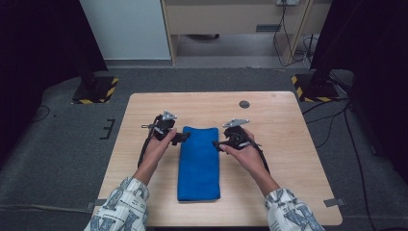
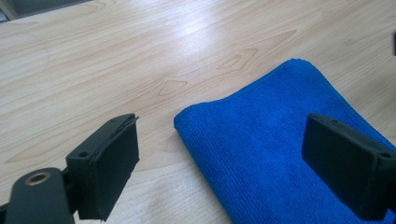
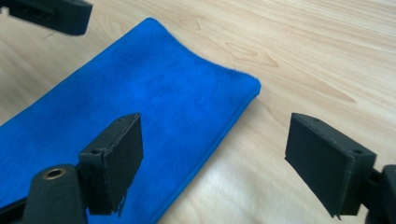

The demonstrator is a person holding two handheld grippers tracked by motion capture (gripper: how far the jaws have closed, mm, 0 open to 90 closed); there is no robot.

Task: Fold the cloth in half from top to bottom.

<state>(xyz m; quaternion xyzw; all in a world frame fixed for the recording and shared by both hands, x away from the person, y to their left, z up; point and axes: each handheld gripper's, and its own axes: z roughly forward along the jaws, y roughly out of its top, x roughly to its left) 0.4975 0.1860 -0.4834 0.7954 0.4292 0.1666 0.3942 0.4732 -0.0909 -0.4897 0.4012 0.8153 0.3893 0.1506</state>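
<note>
Blue towel work starts at the left gripper, whose jaws stand apart with nothing pressed between them, poised over the cloth's far left corner. The right gripper mirrors it at the far right corner, jaws likewise spread and empty. The cloth lies folded into a long strip along the middle of the wooden table, between the two hands. It looks soft, light and limp, so it should sag when lifted; pinching both far corners through all layers seems the surest hold. Its surface is a fine ribbed microfibre, with a rounded fold along one long edge, probably two or more layers.
</note>
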